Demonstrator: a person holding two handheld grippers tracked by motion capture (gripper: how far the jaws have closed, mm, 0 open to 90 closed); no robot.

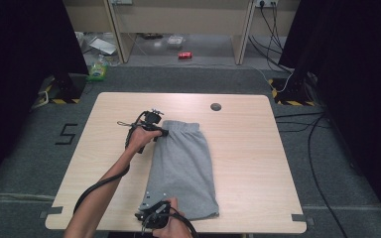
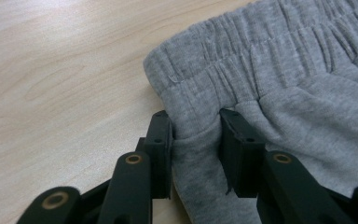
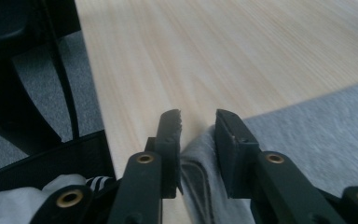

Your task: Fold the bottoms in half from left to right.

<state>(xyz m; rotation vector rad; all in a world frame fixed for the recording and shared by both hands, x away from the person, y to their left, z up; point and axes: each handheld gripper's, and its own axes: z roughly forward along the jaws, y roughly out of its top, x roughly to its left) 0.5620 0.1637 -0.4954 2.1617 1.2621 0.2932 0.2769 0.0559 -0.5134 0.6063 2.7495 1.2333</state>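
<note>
My right tool (image 1: 155, 216) sits at the bottom edge of the high view, partly cut off by the frame, so I cannot read its jaws from there. In the right gripper view the two black jaws stand a little apart with a fold of grey fabric bunched between them; I cannot tell whether the cloth is actually pinched. At the lower left of that view a black bin (image 3: 51, 158) shows past the tabletop edge, holding some white cloth and something with black and white stripes; the rest of its contents are out of frame.

The grey shorts (image 1: 183, 166) lie flat at the centre of the tabletop (image 1: 253, 148), folded lengthwise into a long strip, waistband toward the top of the frame and leg hem toward the bottom. In the left gripper view the gathered elastic waistband (image 2: 242, 60) runs across the upper right, with a stitched seam line along it.

My left tool (image 1: 159, 132) is at the waistband's left corner in the high view. Its own view shows the jaws parted, straddling a ridge of the fabric just below the waistband, not closed on it.

A small dark round disc (image 1: 216, 106) sits near the tabletop's upper edge, too small to identify.
</note>
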